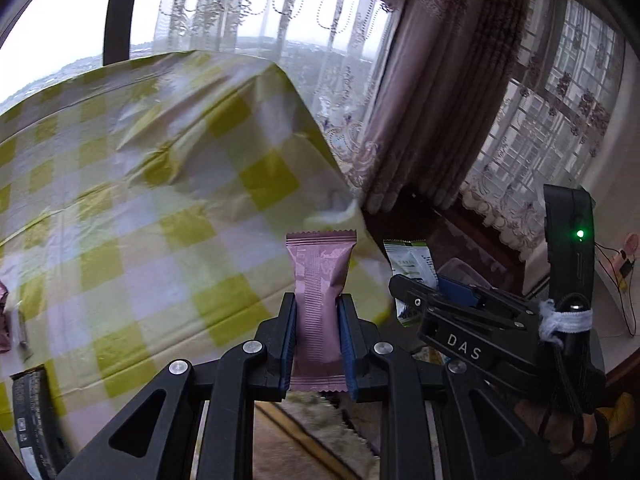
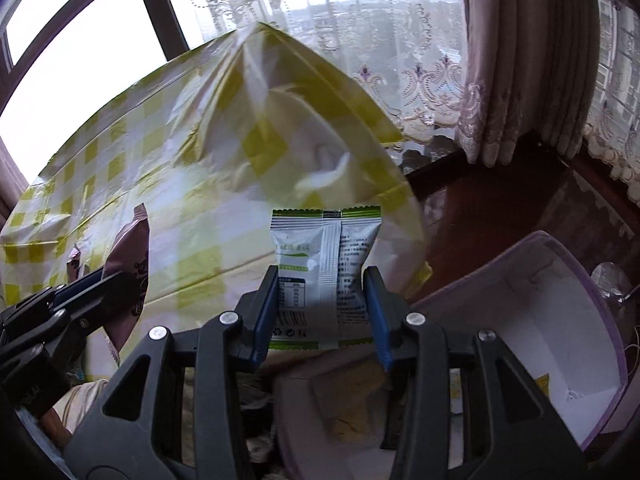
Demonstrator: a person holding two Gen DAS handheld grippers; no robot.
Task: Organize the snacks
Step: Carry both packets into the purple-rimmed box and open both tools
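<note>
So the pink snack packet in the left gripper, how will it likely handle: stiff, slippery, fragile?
The pink packet stands upright between the left gripper pads without drooping, so probably fairly stiff and light. Its glossy wrapper looks slippery, so it might slide in a loose grip. The wrapper looks puffed; a hard squeeze could crush what's inside.

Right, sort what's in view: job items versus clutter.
Job: pink snack in left gripper; green-white snack in right gripper; lilac box.
Clutter: checked cloth, curtains, dark packet.
</note>
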